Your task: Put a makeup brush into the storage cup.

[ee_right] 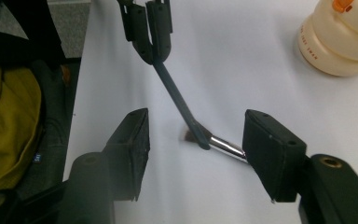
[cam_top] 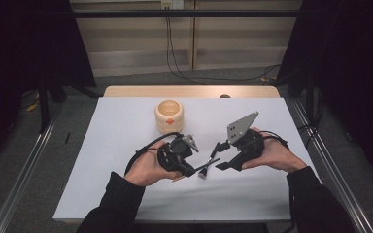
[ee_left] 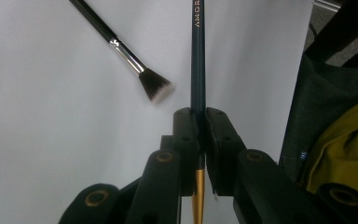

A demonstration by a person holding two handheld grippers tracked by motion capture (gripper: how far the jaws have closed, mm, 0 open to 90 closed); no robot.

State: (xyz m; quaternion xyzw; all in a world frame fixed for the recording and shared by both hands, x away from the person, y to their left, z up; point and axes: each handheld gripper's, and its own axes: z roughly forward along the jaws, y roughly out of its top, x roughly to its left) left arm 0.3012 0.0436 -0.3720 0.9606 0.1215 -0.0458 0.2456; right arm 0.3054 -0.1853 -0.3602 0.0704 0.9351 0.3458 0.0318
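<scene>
Left claw [ee_left: 199,122] clamped on the dark pencil [ee_left: 197,65] mid-shaft, tip raised clear (steady carry); right claw [ee_right: 196,140] apart, straddling the makeup brush [ee_right: 221,145] lying on the counter [cam_top: 126,126], likely lining up a grasp.

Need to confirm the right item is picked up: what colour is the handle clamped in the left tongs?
Dark teal handle with a gold lower end; clearest in the left gripper view.

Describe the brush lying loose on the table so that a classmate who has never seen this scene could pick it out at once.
Start at the white table, then find the two grippers near its middle. Between them lies a makeup brush with a black handle, silver ferrule and short dark bristles. Unlike the dark teal pencil-like stick clamped in the left gripper, it lies free.
</scene>
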